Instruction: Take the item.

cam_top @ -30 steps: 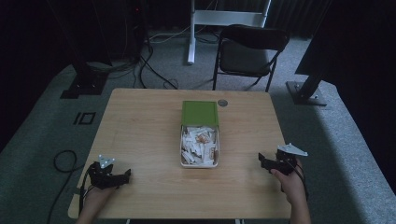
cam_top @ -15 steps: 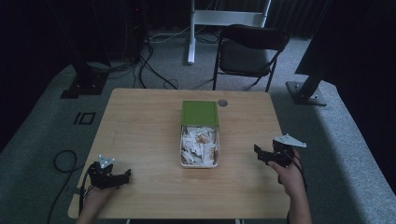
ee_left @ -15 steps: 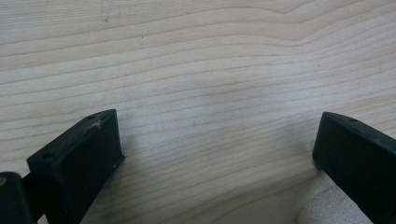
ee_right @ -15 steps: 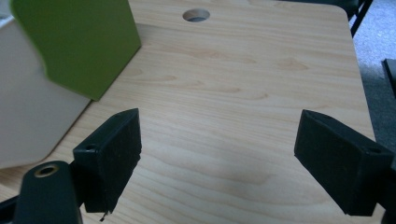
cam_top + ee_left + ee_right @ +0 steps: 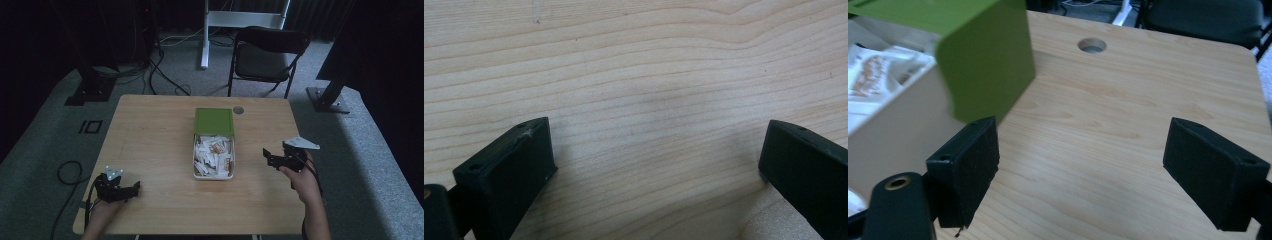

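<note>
Both grippers idle, jaws apart, nothing held.
I see right gripper [image 5: 270, 156] just right of the box [image 5: 213, 150]; left gripper [image 5: 131, 190] well left of it.

I see the box [image 5: 213, 150] mid-frame on the table [image 5: 150, 140], packets [image 5: 212, 152] inside, lid [image 5: 214, 121] behind, chair [image 5: 267, 55] at upper centre.
</note>
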{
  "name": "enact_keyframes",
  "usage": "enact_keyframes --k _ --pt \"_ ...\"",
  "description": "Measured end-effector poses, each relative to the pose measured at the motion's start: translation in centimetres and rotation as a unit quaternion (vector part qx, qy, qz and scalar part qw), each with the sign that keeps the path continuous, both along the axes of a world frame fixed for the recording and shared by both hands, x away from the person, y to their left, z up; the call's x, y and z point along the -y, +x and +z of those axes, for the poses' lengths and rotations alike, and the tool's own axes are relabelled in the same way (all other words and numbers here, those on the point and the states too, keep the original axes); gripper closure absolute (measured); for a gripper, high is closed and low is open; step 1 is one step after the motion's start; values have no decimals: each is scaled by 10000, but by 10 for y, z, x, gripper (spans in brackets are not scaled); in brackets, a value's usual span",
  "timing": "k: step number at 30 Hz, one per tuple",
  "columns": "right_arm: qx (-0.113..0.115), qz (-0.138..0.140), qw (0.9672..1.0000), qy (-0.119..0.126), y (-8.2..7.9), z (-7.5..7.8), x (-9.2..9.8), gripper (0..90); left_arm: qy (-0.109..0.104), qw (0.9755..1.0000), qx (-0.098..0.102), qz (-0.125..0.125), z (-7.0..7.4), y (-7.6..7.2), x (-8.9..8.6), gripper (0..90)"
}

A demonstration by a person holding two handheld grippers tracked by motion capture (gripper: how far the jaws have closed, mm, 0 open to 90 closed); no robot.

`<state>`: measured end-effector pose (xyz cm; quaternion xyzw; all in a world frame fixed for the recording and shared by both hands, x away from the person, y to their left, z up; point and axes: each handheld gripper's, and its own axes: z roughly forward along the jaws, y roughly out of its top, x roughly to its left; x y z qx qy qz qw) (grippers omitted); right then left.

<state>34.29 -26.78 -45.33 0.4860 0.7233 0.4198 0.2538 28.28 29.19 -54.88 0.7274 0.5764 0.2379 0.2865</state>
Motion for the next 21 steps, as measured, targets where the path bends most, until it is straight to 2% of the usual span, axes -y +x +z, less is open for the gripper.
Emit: enact_keyframes --k 11,21 --pt "52 302 9995 32 8 14 -26 148 -1 10000 0 2 0 0 0 21" --pt "48 545 9985 81 13 20 -49 148 -4 10000 3 4 0 0 0 21"
